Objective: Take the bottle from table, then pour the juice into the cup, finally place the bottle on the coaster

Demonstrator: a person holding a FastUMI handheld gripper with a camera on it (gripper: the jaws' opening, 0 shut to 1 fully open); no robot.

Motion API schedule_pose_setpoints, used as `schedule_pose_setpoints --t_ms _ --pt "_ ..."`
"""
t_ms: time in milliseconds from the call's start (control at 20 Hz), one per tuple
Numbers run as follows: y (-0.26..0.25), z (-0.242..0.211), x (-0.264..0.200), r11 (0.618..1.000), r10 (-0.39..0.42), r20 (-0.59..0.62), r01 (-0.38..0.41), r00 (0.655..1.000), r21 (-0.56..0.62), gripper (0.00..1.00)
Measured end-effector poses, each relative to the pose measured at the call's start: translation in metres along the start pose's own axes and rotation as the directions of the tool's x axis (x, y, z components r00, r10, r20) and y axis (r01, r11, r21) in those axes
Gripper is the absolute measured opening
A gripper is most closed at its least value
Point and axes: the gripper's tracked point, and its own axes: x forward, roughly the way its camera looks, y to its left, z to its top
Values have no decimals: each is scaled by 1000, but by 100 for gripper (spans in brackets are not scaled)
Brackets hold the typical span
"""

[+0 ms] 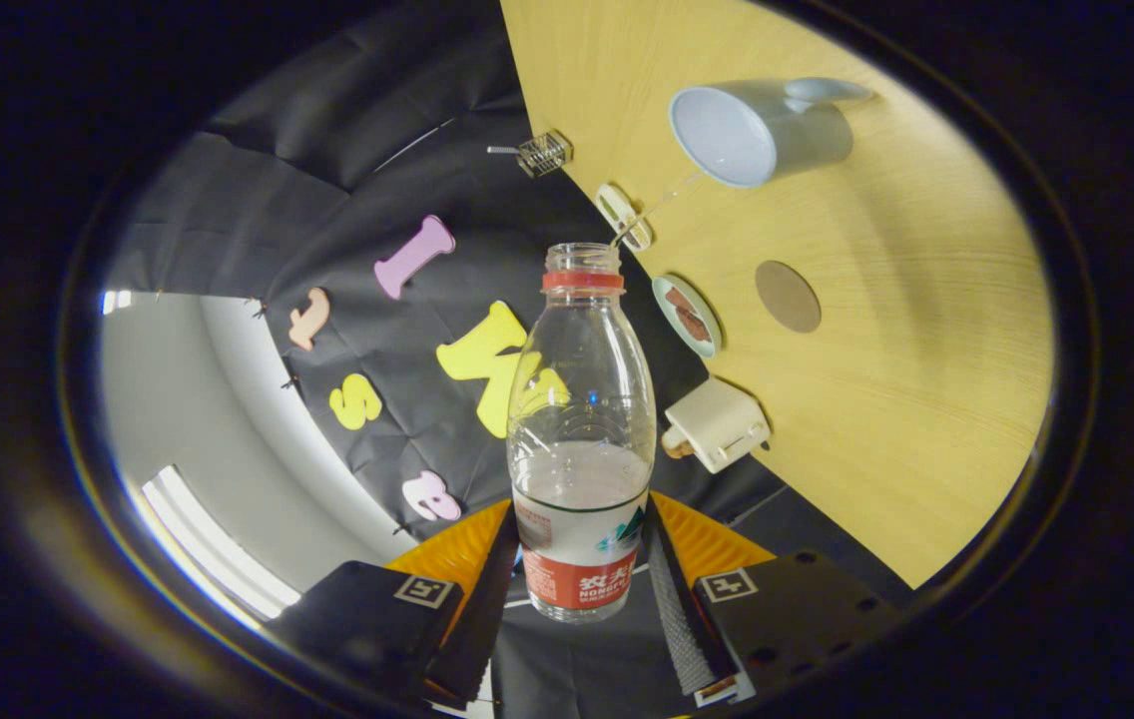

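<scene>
Gripper (582,589) ribbed fingers clamp clear plastic bottle (582,429) at its label, uncapped, tilted toward pale round cup (757,130); flat round coaster (788,297) on wood-grain table (926,399).

Bright ceiling strip light (213,544), sharp centre, heavy fisheye warping, rim perhaps slightly blurred, soft table (906,419) shadows

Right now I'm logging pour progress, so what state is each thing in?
Bottle: uncapped, tipped toward the cup, part full, a thin stream leaving its mouth.
Gripper: shut on the bottle, both jaws pressing its labelled lower part.
Cup: upright on the table, taking the stream.
Coaster: bare, nothing on it.
</scene>
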Motion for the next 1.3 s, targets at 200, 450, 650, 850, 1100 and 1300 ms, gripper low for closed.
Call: schedule_pose_setpoints --t_ms 200,450,650,850,1100,1300 --pt "2 3 0 999 6 3 -6 1000 38 74" --pt "7 7 2 998 21 13 -22 1000 55 74" --pt "-5 8 8 1000 -12 -1 12 1000 -18 74" --pt "-17 6 3 985 -40 -14 37 999 -169 74" --pt "-21 0 -10 832 -105 -47 62 993 -551 74" --pt "-36 -3 -22 550 -164 -52 48 985 -834 75"
